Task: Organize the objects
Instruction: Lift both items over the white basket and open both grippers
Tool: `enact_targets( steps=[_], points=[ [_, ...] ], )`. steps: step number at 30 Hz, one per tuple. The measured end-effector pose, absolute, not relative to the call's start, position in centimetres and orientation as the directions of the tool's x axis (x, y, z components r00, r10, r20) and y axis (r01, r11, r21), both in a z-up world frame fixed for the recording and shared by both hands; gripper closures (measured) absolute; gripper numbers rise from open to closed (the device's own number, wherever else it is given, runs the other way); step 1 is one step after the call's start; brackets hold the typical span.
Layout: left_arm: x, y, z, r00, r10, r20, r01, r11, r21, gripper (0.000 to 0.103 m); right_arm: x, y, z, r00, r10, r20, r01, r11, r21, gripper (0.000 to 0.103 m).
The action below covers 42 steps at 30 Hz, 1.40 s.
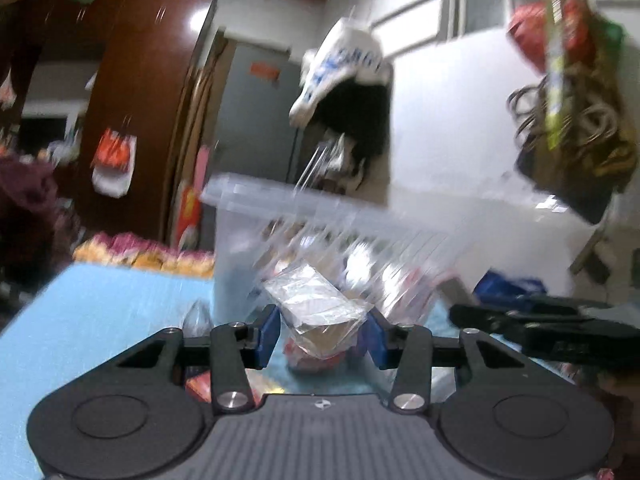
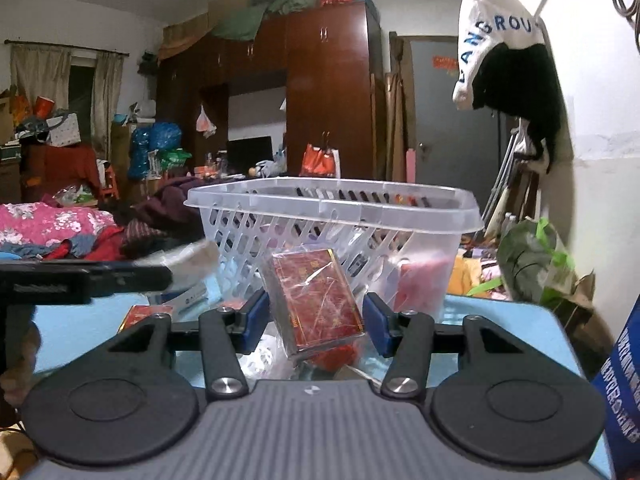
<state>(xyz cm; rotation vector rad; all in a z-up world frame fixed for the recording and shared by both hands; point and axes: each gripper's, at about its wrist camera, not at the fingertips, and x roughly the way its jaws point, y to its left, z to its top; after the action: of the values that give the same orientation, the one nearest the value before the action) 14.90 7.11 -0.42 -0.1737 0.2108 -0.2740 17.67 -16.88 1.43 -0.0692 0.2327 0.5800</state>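
Slip risk: right claw (image 2: 314,314) spread around red box (image 2: 318,304); left claw (image 1: 322,332) barely pinching packet (image 1: 316,300), basket (image 2: 332,208) ahead.

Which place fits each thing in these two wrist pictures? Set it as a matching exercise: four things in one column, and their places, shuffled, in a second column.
Things:
1. silver-wrapped packet
2. red box
3. clear basket
4. white bag with blue letters

Places:
A. hanging high by the wall
B. between the right claw's fingers
C. on the blue table, behind both claws
D. between the left claw's fingers

Pairs: 1-D, 2-B, 3-C, 4-A
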Motion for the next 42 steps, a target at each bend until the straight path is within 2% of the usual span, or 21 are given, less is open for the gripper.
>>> enact_targets(
  steps=[5,22,26,29,32,36,37,38,39,40,42],
  points=[
    [14.3,7.3,-0.6,0.942,-0.304,-0.140,0.273,0.940,-0.203,0.054,17.8,-17.1,1.5,0.819,0.531,-0.217,-0.541,0.841,0.014,0.048],
    [14.0,7.0,-0.6,0.941,-0.325,-0.097,0.302,0.933,-0.197,0.055,17.2,-17.5,1.4,0.841,0.519,-0.154,-0.522,0.853,0.022,0.049],
    [12.3,6.4,0.4,0.932,-0.363,-0.026,0.351,0.915,-0.201,0.056,15.8,-18.6,2.0,0.840,0.536,-0.082,-0.532,0.844,0.067,0.049],
    [12.0,5.5,4.1,0.934,-0.354,0.043,0.356,0.919,-0.167,0.056,15.1,-18.6,4.8,0.831,0.556,-0.024,-0.554,0.830,0.056,0.049],
    [14.6,4.5,8.6,0.944,-0.329,0.027,0.330,0.937,-0.118,0.055,17.6,-16.6,9.1,0.865,0.497,-0.068,-0.499,0.867,-0.006,0.049],
    [20.7,4.1,11.7,0.944,-0.311,-0.111,0.294,0.944,-0.151,0.056,23.4,-14.2,11.5,0.853,0.486,-0.191,-0.495,0.869,0.003,0.048],
    [22.2,3.9,11.7,0.935,-0.318,-0.156,0.296,0.944,-0.146,0.055,24.2,-13.5,11.5,0.857,0.470,-0.213,-0.484,0.875,-0.018,0.046],
    [23.4,3.5,11.4,0.930,-0.312,-0.194,0.291,0.948,-0.130,0.044,25.0,-12.6,11.2,0.854,0.456,-0.251,-0.481,0.875,-0.048,0.041],
    [24.2,3.2,11.0,0.931,-0.289,-0.223,0.270,0.956,-0.111,0.036,25.4,-12.1,10.9,0.853,0.445,-0.273,-0.479,0.875,-0.069,0.030],
    [24.5,3.0,10.5,0.937,-0.254,-0.239,0.239,0.967,-0.092,0.030,25.1,-12.0,10.6,0.871,0.415,-0.264,-0.450,0.889,-0.086,0.027],
    [23.5,3.2,9.8,0.945,-0.236,-0.226,0.225,0.972,-0.074,0.030,23.2,-13.3,9.9,0.881,0.421,-0.216,-0.444,0.893,-0.071,0.001]
  ],
)
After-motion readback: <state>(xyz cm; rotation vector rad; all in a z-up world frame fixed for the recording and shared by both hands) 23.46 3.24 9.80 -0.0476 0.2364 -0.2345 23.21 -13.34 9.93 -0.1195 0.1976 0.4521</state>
